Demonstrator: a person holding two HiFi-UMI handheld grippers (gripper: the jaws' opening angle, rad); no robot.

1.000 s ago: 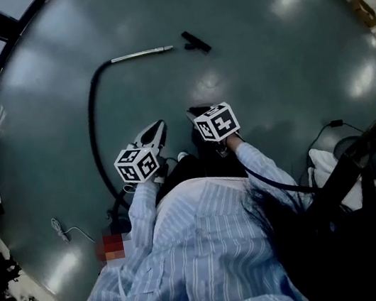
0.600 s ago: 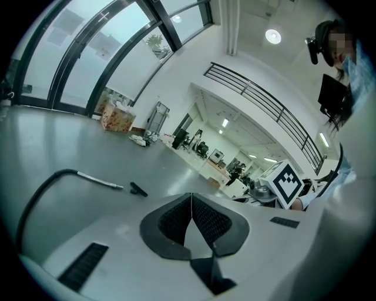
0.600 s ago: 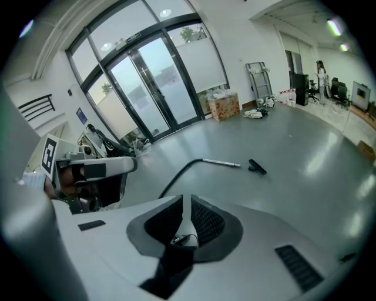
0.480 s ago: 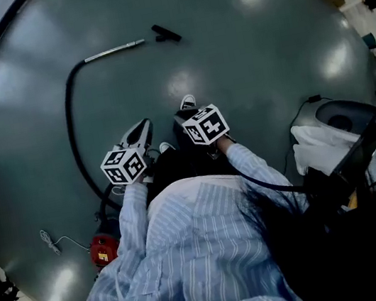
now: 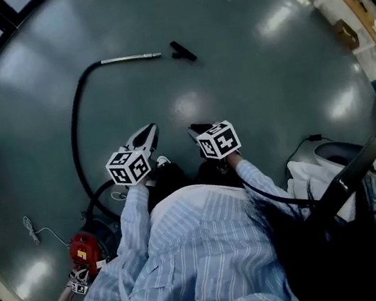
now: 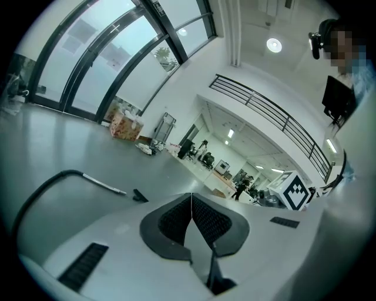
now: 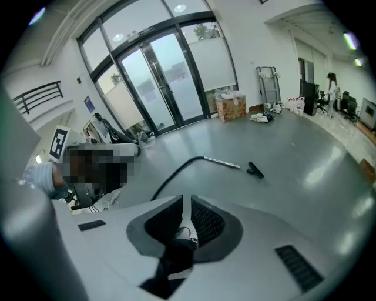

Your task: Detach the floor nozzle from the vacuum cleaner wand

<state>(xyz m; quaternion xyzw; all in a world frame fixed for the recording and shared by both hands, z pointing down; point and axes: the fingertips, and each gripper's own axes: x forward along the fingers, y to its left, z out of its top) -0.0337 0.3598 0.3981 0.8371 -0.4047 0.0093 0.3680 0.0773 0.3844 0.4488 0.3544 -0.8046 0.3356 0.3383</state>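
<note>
The metal wand (image 5: 130,58) lies on the grey floor far ahead, on the end of a black hose (image 5: 75,133). The black floor nozzle (image 5: 183,50) lies just past the wand's tip, apart from it. Both also show small in the left gripper view as wand (image 6: 103,184) and nozzle (image 6: 139,196), and in the right gripper view as wand (image 7: 221,161) and nozzle (image 7: 254,170). My left gripper (image 5: 150,132) is held in the air in front of the body, shut and empty. Beside it my right gripper (image 5: 195,131) holds nothing, with a narrow gap between its jaws.
The hose curves back to a red vacuum body (image 5: 83,248) at the lower left, with a pale cable (image 5: 40,233) on the floor near it. A chair with white cloth (image 5: 322,173) stands at the right. Cardboard boxes (image 7: 230,107) sit by the glass doors.
The person has moved across the floor, carrying both grippers along. The red vacuum body now shows more fully at the lower left. Wand and nozzle lie as before; the jaws look unchanged.
</note>
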